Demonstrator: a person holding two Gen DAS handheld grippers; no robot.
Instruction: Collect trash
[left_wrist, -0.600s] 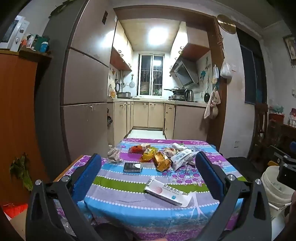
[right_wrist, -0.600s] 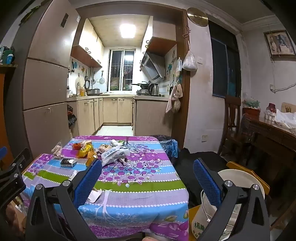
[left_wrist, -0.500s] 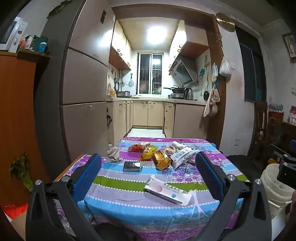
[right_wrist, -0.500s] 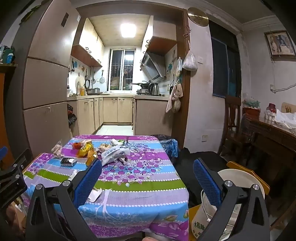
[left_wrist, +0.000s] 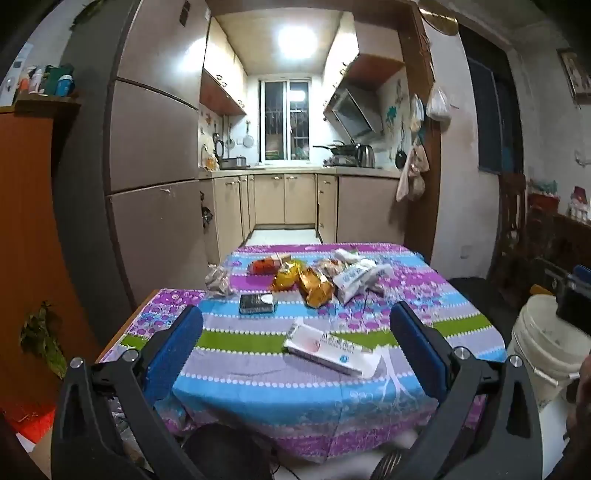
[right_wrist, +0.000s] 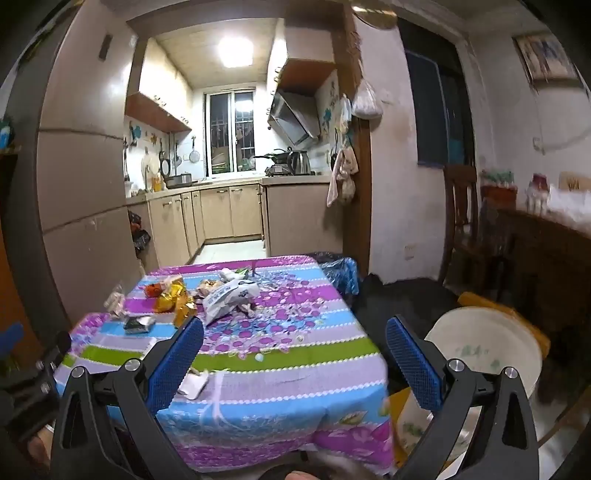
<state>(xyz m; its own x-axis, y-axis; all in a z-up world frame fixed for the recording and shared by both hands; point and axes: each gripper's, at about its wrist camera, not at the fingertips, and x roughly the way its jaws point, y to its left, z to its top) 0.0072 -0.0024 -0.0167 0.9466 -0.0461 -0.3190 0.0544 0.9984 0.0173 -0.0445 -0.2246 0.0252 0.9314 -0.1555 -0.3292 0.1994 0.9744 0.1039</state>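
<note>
Dining room opening onto a lit kitchen; table under a striped, flowered cloth in purple, blue and green.

Left gripper: blue-padded jaws spread wide, nothing between them, held above the near table edge. A flat white packet with a red mark lies on the cloth just ahead, between the two fingers in view and nearer the right one. Beyond it: a small dark box, gold foil wrappers, an orange wrapper, a white printed bag, a clear crumpled wrapper.

Right gripper: jaws wide apart, empty, at the table's near right corner. White bucket stands on the floor just right of the table, beside the right finger. The wrapper heap sits well ahead and to the left.
</note>
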